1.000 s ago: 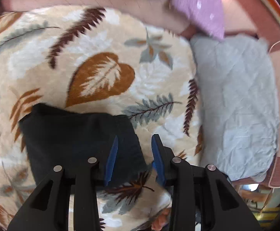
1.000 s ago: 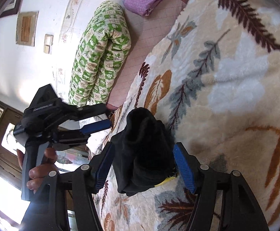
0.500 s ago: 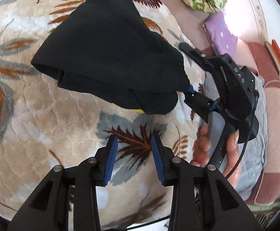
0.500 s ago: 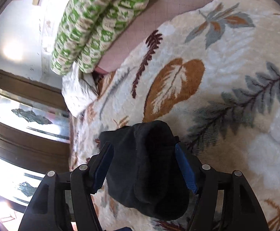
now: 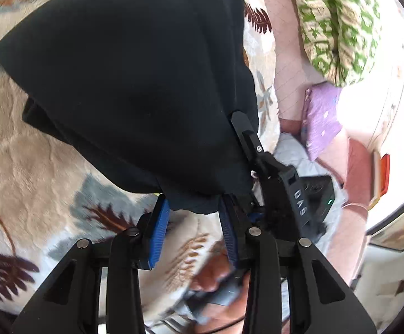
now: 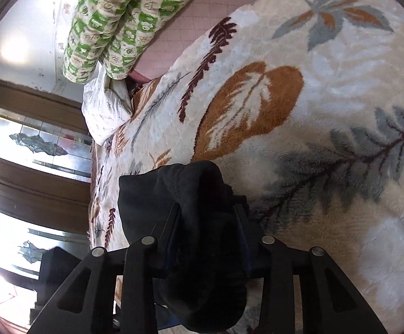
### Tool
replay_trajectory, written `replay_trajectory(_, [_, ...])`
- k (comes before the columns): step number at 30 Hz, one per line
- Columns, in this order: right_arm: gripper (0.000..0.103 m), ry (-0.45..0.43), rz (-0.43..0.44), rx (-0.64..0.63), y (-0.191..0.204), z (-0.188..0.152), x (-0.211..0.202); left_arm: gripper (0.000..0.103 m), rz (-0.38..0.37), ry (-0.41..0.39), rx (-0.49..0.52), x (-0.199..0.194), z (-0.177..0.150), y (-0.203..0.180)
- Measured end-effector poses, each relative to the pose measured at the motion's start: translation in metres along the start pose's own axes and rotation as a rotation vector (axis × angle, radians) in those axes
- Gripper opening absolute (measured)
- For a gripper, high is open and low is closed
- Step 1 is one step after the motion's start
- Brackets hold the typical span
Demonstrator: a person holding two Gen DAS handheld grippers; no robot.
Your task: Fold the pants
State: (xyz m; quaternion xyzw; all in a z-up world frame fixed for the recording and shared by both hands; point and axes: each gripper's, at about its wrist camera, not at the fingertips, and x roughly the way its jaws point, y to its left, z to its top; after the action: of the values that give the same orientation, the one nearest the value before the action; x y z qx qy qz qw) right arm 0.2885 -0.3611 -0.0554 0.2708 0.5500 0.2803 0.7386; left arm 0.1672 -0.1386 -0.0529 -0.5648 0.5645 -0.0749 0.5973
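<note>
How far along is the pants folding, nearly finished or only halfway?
Nearly finished, it seems. The black pants are already a thick folded bundle. The right gripper is clamped on that bundle, which looks raised off the leaf-patterned blanket. The left gripper has open jaws at the bundle's lower edge, not clamped. What seems left: lay it down flat and let go.

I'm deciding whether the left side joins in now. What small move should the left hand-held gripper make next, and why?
Probably ease the left hand-held gripper forward and close on the hanging edge of the black pants. Its pads stand open with that edge just reaching between them, while the right hand-held gripper already grips the bundle above the leaf-print blanket.
</note>
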Motion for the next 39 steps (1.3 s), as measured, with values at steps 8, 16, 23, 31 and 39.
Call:
replay_trajectory(8, [0.033,-0.08,0.033,-0.086,0.016,0.0,-0.009,0.034,-0.012,-0.014,-0.144,0.011,0.019,0.004])
replay_trajectory(16, [0.029,-0.119,0.071,-0.056,-0.002,-0.007,-0.011,0.024,0.122,0.018,-0.16,0.039,0.015,0.039])
replay_trajectory(23, [0.039,-0.107,-0.054,-0.003,-0.024,-0.017,0.003,0.024,0.137,0.045,-0.052,0.041,0.013,0.027])
replay_trajectory(31, [0.062,-0.245,0.037,0.059,0.006,-0.034,-0.066,0.023,0.138,0.129,0.227,-0.051,0.004,0.0])
replay_trajectory(39, [0.066,-0.235,-0.058,0.048,0.024,-0.048,-0.067,0.037,0.274,-0.008,0.405,-0.111,0.077,-0.023])
